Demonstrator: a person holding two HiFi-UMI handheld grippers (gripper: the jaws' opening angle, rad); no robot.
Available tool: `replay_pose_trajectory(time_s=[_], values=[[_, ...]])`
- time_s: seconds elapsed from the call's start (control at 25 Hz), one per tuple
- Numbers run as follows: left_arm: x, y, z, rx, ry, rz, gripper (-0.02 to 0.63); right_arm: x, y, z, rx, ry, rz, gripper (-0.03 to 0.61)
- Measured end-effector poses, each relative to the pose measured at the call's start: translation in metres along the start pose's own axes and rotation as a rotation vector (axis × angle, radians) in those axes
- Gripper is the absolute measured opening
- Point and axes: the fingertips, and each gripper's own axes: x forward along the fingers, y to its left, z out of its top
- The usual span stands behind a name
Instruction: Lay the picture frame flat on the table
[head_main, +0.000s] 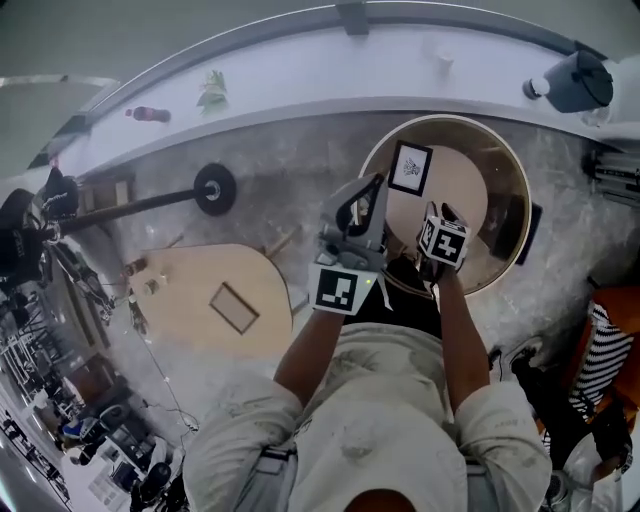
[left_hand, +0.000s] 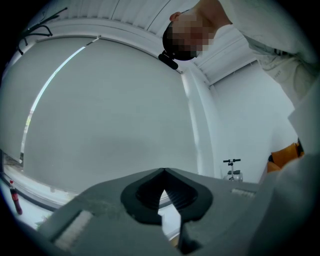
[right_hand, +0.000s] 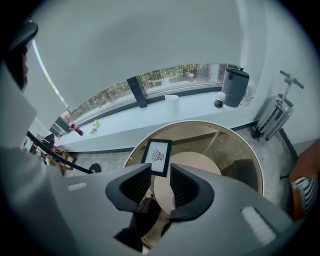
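On the round glass tabletop (head_main: 520, 232), the picture frame (right_hand: 158, 157) stands propped at its far left, untouched, so the approach is in hand: the right gripper (right_hand: 160, 172), jaws released and empty, must reach and tip it, while the left gripper (left_hand: 164, 172) points upward, clenched on nothing

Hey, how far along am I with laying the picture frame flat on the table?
Done: nothing certain. The picture frame sits on the round table, face showing from above; whether it lies flat or leans, I cannot tell. In hand: nothing. The right gripper is open and empty, apart from the frame; the left gripper is shut on nothing, pointing upward. Left: if the frame leans, grip it and lay it down.
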Motion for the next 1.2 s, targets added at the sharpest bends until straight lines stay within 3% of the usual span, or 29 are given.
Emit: replay_pose_trajectory(time_s=[0.6,1.2], values=[[-0.045,-0.040,0.037,0.009,-0.020,0.064,0.003,-0.101,0.006,-0.007,-0.074,-0.100,0.082,0.120],[-0.064,-0.040,0.071,0.027,-0.071,0.129,0.003,-0.179,0.022,0.055,-0.127,-0.350,0.160,0.121]])
